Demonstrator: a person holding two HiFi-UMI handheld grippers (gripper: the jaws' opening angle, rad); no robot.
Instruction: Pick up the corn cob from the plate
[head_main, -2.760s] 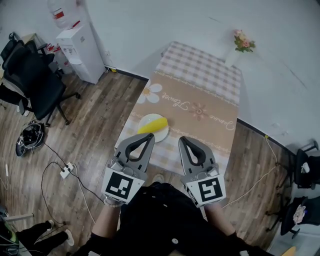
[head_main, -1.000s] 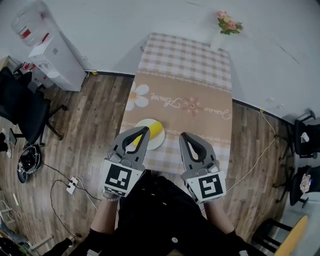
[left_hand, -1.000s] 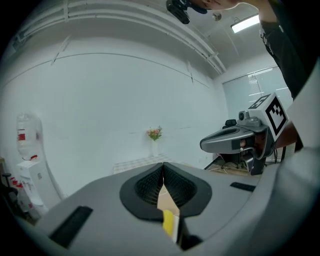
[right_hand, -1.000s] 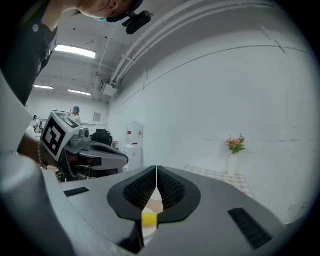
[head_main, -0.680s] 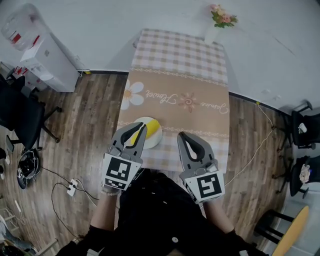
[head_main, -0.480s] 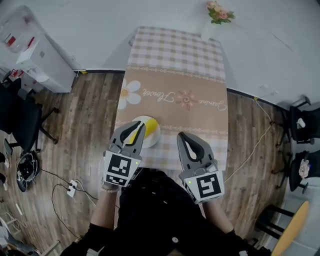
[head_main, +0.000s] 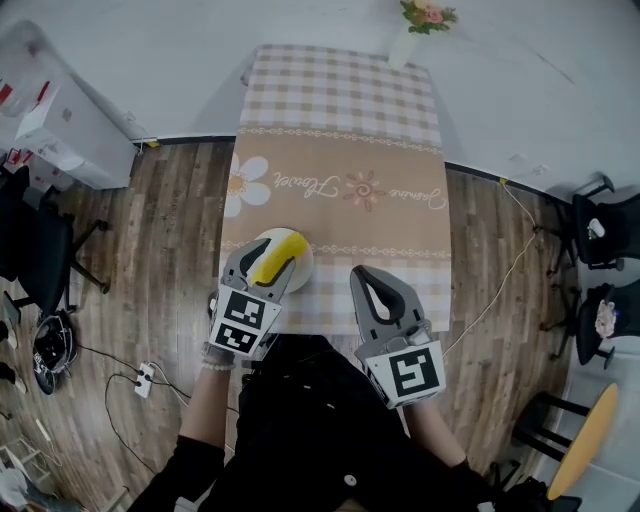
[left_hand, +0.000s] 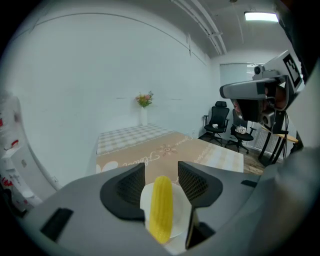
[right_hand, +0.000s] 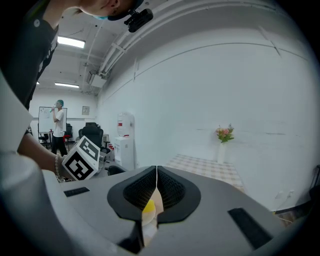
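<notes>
Found the corn cob (left_hand: 161, 207) lying on the white plate (left_hand: 181, 212), near the front left corner of the surface (head_main: 380, 150), not yet lifted. Noted the left gripper (left_hand: 161, 181) brought down over it from higher up (had hung well above the plate's near edge a second earlier), with its jaws just opened from shut to wide. Saw the cob framed lengthwise between those jaws, pads clear of it on both sides, so no grip yet. Could not tell whether already low enough to clamp. Judged the approach nearly done and a squeeze across the cob's middle next. Reckoned on some risk of rolling, given a round body on a smooth plate. Found the right gripper (right_hand: 156, 175) held back beside the plate, jaws pressed together on nothing.
</notes>
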